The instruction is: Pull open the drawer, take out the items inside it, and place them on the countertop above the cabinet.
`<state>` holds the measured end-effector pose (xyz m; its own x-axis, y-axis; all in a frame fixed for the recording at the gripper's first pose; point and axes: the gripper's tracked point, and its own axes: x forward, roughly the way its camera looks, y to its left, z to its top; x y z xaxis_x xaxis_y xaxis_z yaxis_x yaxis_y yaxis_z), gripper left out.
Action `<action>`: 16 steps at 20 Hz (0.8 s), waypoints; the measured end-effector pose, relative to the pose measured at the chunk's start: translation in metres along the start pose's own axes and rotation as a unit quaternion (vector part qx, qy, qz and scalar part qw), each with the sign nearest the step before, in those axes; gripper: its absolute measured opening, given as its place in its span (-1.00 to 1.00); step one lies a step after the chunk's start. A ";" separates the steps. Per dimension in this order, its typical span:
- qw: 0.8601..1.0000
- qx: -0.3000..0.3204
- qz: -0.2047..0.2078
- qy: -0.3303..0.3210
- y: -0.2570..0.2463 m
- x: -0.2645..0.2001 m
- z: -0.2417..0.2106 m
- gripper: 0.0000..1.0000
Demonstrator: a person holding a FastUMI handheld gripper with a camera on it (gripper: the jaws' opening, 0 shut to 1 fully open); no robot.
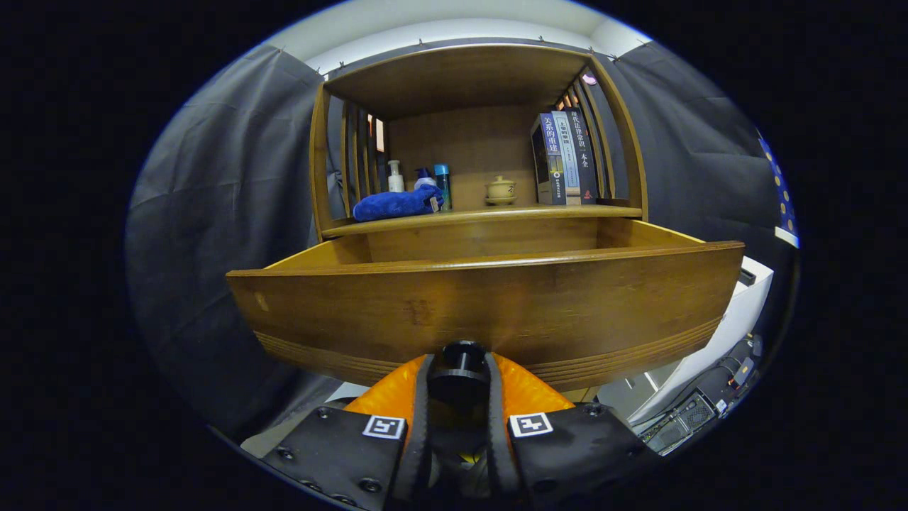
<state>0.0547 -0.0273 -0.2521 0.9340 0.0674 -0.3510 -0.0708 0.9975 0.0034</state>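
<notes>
The hand-held gripper (pixel 460 369) is clenched on the knob (pixel 461 358) of the drawer (pixel 489 305), which stands pulled out at 12 o'clock under the surface (pixel 553 211). The opening step looks done; next it must let go and reach over the front, whose contents are hidden.

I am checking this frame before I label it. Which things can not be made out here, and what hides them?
- Inside of the drawer, gripper view: its front panel hides the bottom, so any contents cannot be told.
- Knob: the gripper fingers close on it from both sides and cover part of it.
- Bottles on the countertop: partly behind the blue cloth, too small to identify.
</notes>
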 end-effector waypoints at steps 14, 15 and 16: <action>0.997 -0.044 0.032 -0.050 0.027 -0.017 0.024 1.00; 0.995 -0.052 0.037 -0.071 0.033 -0.023 0.035 1.00; 0.993 -0.056 0.041 -0.095 0.038 -0.030 0.050 0.99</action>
<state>0.0415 0.0094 -0.1950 0.9717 0.1624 -0.1715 -0.1786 0.9804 -0.0831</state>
